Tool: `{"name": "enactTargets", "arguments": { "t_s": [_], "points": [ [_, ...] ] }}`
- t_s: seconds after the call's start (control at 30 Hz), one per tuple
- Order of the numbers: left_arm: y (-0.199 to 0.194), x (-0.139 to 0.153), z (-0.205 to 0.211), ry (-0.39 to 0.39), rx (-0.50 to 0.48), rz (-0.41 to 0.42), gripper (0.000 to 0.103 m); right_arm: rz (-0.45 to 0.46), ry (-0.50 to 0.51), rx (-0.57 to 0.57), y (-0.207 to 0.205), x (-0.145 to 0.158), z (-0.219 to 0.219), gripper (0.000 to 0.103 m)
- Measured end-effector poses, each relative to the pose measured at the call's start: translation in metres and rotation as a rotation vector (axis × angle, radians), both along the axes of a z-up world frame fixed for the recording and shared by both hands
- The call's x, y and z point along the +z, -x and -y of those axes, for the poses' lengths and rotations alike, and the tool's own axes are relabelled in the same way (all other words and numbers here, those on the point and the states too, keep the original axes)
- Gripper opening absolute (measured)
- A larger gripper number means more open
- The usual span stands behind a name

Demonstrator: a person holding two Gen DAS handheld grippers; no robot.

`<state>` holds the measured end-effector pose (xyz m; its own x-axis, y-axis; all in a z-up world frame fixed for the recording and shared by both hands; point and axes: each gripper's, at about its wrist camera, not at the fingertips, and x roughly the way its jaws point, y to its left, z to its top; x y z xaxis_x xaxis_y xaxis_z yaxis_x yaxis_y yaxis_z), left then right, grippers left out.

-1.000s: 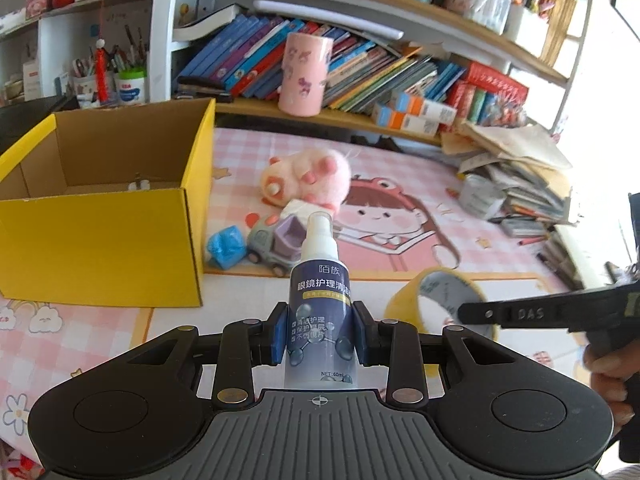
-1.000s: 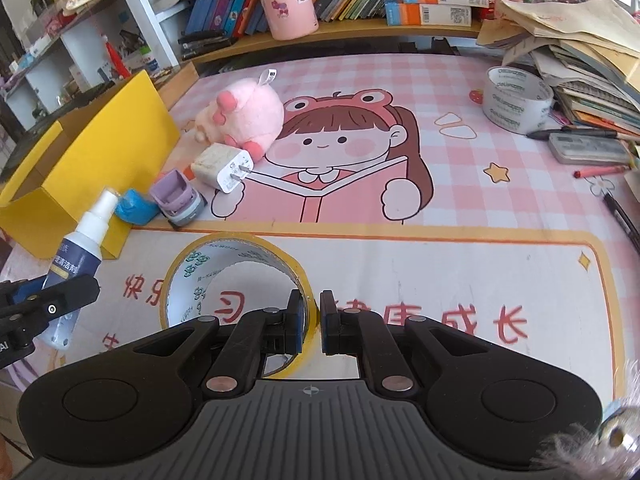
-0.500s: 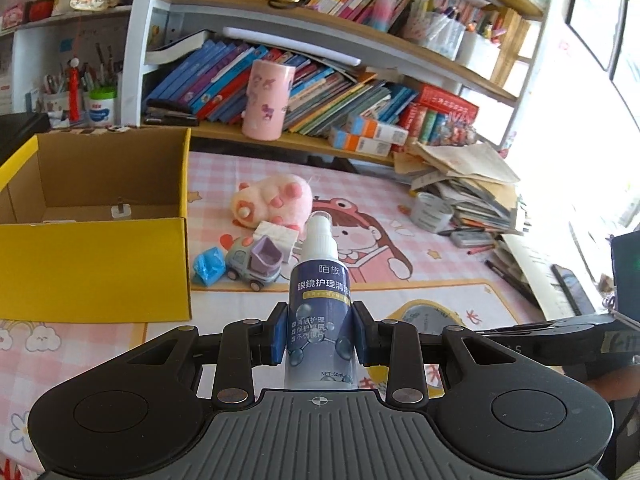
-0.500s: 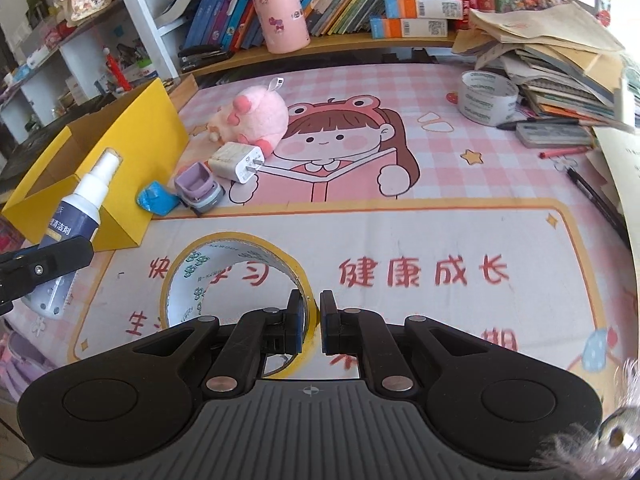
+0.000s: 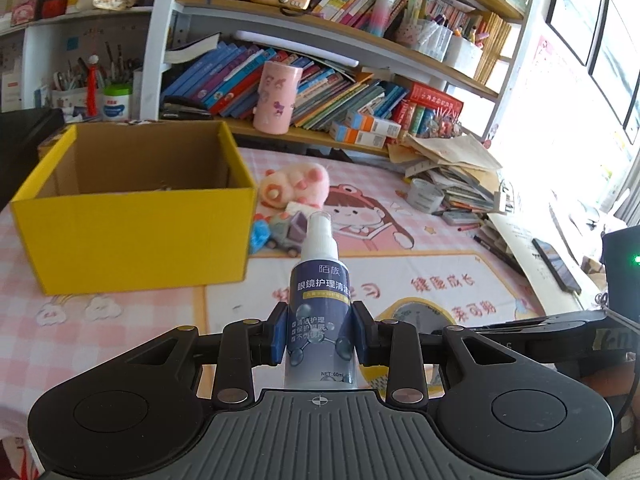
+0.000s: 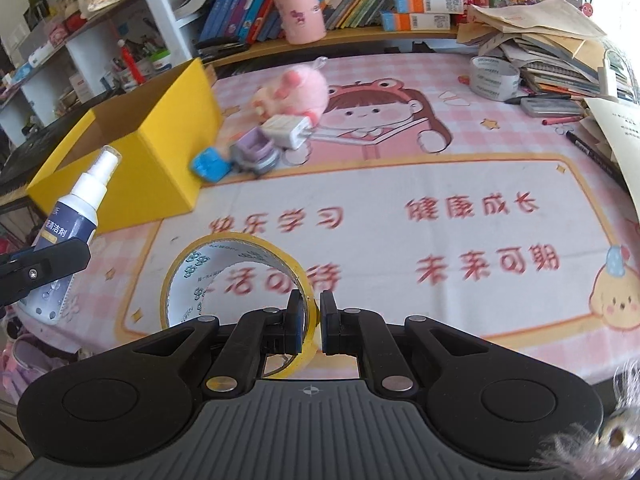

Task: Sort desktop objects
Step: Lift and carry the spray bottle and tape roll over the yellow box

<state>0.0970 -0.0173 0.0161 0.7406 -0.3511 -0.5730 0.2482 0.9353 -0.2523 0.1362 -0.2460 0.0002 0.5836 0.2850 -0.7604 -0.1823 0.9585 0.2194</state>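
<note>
Above the pink cartoon desk mat (image 6: 400, 184), the left gripper (image 5: 320, 336) is clamped on a small spray bottle (image 5: 320, 320), pads pressing the middle of its dark blue label, while the right gripper (image 6: 313, 328) pinches the wall of a yellow tape roll (image 6: 236, 276) with one pad inside the ring and one outside. Both things are held clear of the mat, near the open yellow cardboard box (image 5: 132, 232), which looks like the sorting bin. By my judgement the bottle is light, rigid plastic with a smooth, somewhat slippery label, so the mid-body hold below the narrow white neck suits it; the clear cap looks too thin to grip. The roll seems light and fairly stiff, though its thin wall could flex or swing in a one-sided pinch. Readable on the bottle: "NET: 60ml" and Chinese lettering for eyeglass care cleaner. The mat carries large red Chinese characters, including 快乐学习 and 健康成长, and the roll's inner face shows small repeated print, too fine to read
</note>
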Motion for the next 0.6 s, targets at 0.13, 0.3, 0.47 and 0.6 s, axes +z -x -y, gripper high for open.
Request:
{"name": "enactTargets", "arguments": {
  "t_s": [0.13,0.3,0.47,0.6],
  "points": [
    [0.015,-0.001,-0.020,-0.001,0.006,0.000,0.032,0.004,0.005,0.016,0.016,0.001,-0.022,0.007],
    [0.032,0.000,-0.043,-0.004,0.016,0.009,0.032,-0.002,0.007,0.045,0.032,-0.001,-0.050,0.007],
    [0.048,-0.002,-0.064,-0.001,0.038,0.013,0.032,0.007,0.015,0.093,0.048,-0.002,-0.078,0.007],
    [0.059,-0.002,-0.081,0.008,0.062,0.013,0.032,0.005,0.021,0.139,0.056,-0.003,-0.099,0.007]
  ]
}}
